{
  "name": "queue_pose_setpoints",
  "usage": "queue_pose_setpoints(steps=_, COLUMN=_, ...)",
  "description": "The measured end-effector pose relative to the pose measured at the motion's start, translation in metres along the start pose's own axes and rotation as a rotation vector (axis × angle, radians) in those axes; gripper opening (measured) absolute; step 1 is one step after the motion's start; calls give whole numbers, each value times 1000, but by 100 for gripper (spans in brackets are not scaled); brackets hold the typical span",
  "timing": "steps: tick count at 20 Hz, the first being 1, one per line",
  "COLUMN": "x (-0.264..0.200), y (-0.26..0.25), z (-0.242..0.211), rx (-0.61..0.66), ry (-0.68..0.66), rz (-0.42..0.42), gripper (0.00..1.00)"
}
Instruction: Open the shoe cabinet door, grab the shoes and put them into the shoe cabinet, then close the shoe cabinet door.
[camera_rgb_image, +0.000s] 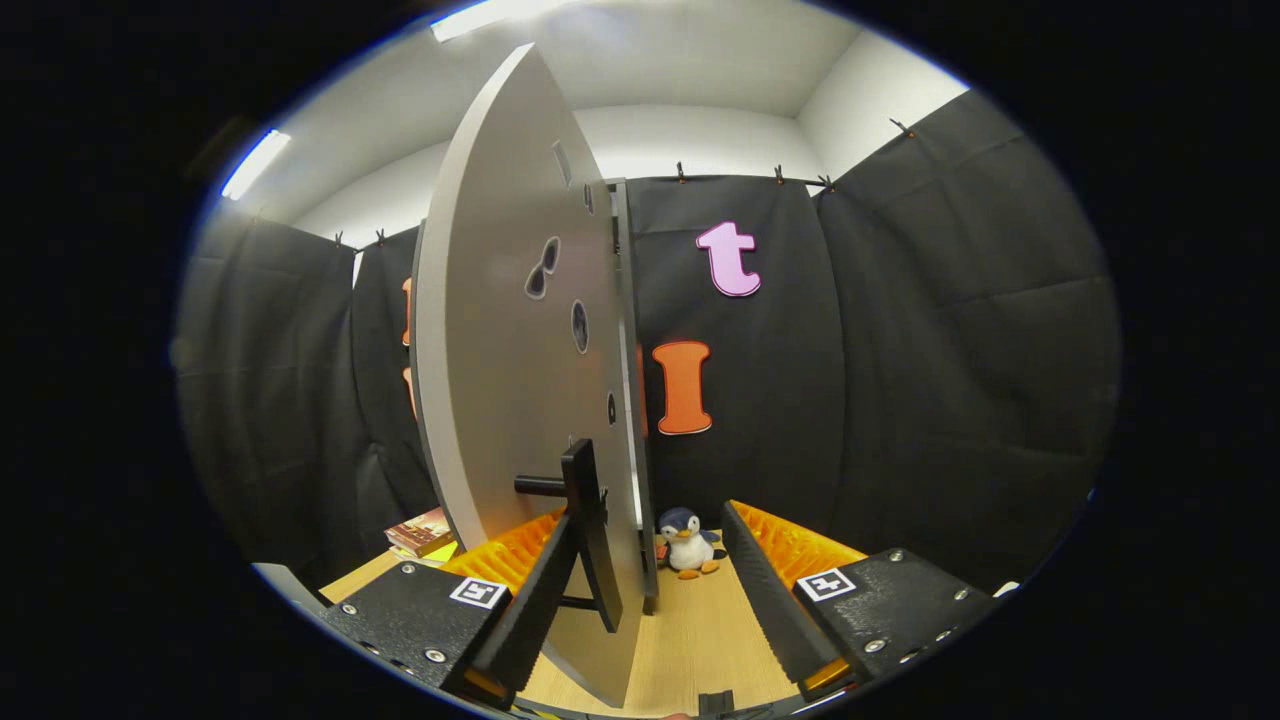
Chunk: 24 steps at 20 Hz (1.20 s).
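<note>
**A:** Your claw (655, 590) stands spread wide, pinching nothing, at the tall pale-grey shoe cabinet door (510, 370), which is swung open and seen nearly edge-on.

**B:** And the handle?

**A:** The door's black bar handle (588, 520) sits just beside your left finger (530, 600); whether they touch, you cannot tell. Your right finger (765, 590) stands well apart from the door.

**B:** What lies beyond?

**A:** On the light wooden bench (700, 630), past the door's edge and between your fingers, a small plush penguin with white belly and orange feet (690, 545) sits upright. A stack of books (422, 535) rests beyond your left finger, left of the door.
</note>
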<state>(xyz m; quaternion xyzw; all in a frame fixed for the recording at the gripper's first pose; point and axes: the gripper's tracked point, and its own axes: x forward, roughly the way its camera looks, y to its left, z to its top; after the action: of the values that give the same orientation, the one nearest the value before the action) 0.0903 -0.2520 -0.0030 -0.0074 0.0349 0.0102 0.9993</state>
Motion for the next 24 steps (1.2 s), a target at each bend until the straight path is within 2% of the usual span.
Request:
queue_pose_setpoints(steps=7, x=8, y=49, z=1, rx=-19, ry=-3, rz=46, gripper=89)
queue_pose_setpoints(steps=24, x=44, y=142, z=9, rx=-50, ry=-55, rz=73, gripper=89)
